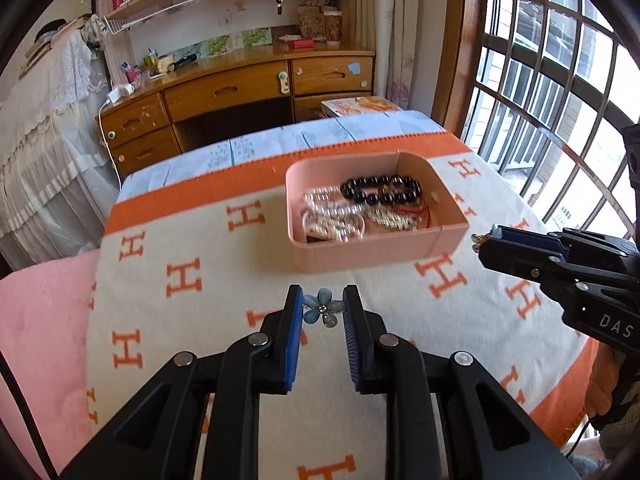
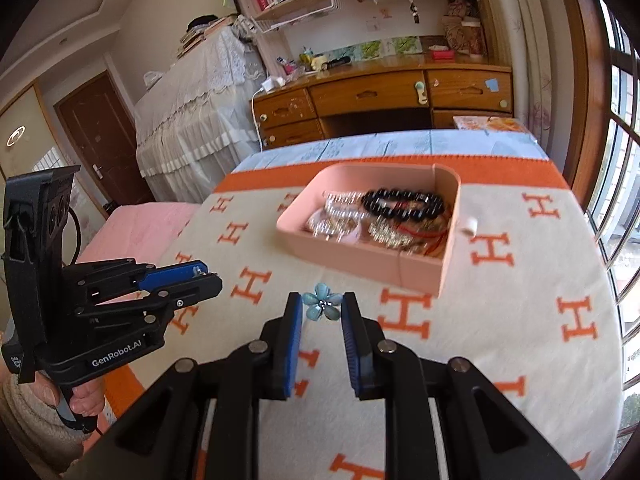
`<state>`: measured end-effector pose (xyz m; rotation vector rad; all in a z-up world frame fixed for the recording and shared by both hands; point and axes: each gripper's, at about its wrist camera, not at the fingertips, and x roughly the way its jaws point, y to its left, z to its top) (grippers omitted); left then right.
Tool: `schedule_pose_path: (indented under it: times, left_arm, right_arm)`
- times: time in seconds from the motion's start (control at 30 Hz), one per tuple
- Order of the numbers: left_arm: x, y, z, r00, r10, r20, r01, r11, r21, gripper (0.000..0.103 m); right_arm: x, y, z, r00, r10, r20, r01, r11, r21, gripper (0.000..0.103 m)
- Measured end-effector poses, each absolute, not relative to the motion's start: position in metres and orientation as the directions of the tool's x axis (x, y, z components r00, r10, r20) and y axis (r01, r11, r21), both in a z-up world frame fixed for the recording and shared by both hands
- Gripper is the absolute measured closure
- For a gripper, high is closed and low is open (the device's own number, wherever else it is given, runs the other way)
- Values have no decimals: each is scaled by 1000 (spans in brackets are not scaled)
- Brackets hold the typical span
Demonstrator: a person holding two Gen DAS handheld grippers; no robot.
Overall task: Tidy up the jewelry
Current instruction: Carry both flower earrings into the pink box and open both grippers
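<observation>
Each claw grips a small blue flower-shaped piece at its fingertips, lifted clear of the blanket (image 1: 200, 208). The left claw (image 1: 322, 308) stands narrowly open, its blue pads pressing the left flower (image 1: 322, 309) from both sides; the flower faces the camera flat, petals spread round a small dark centre, so it has no clear long axis. The right claw (image 2: 322, 306) is set about as narrow and pinches the right flower (image 2: 322, 305) the same way, face toward the camera, one petal rising above the fingertips. In the left wrist view the right claw comes in from the right edge, pointing left toward the tray's near right corner, with small gold bits showing at its tips. In the right wrist view the left claw (image 2: 210, 274) enters from the left, pointing right, held by a hand (image 2: 86, 398) low in the frame; its flower is too small there to make out. Ahead of both claws sits the pink tray (image 1: 404, 250) on the cream and orange blanket, its long axis running left to right and slightly skewed. Inside it lie a black bead bracelet (image 1: 380, 191) toward the far right, clear crystal pieces (image 1: 332, 216) on the left, and a gold tangle with red cord (image 1: 400, 216) near the right wall. A small white thing (image 2: 469, 226) lies just outside the tray's right wall.
</observation>
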<state>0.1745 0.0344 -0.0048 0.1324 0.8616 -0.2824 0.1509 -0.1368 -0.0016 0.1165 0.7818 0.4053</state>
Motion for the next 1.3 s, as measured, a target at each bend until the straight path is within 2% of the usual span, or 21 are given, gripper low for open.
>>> schedule_pose_path:
  times: [0.23, 0.57, 0.63, 0.7, 0.77, 0.93, 1.07, 1.3]
  left_arm:
    - [260, 11, 13, 630, -161, -759, 249, 969, 0, 85]
    - [330, -9, -41, 556, -134, -820, 181, 983, -38, 85]
    - [331, -10, -46, 548, -138, -825, 179, 983, -46, 78]
    - [330, -9, -47, 556, -129, -821, 171, 984, -39, 50]
    - [325, -8, -44, 593, -106, -799, 160, 987, -12, 36]
    - [312, -7, -37, 597, -105, -795, 181, 984, 5, 35]
    - [293, -6, -29, 608, -90, -789, 189, 981, 34, 19]
    - [245, 0, -11, 629, -68, -774, 189, 980, 67, 16]
  right_arm:
    - [223, -151, 36, 676, 367, -639, -246, 930, 274, 83]
    - [299, -146, -12, 600, 321, -733, -154, 945, 288, 82]
    - [304, -145, -18, 578, 326, -748, -144, 943, 300, 82]
    - [305, -145, -23, 565, 338, -753, -141, 938, 315, 82]
    - [305, -145, -24, 565, 334, -755, -141, 940, 311, 80]
    - [298, -147, -21, 571, 338, -748, -133, 938, 321, 78]
    - [283, -148, -14, 577, 340, -743, -144, 937, 317, 78]
    - [243, -147, -6, 587, 337, -736, -155, 939, 306, 78]
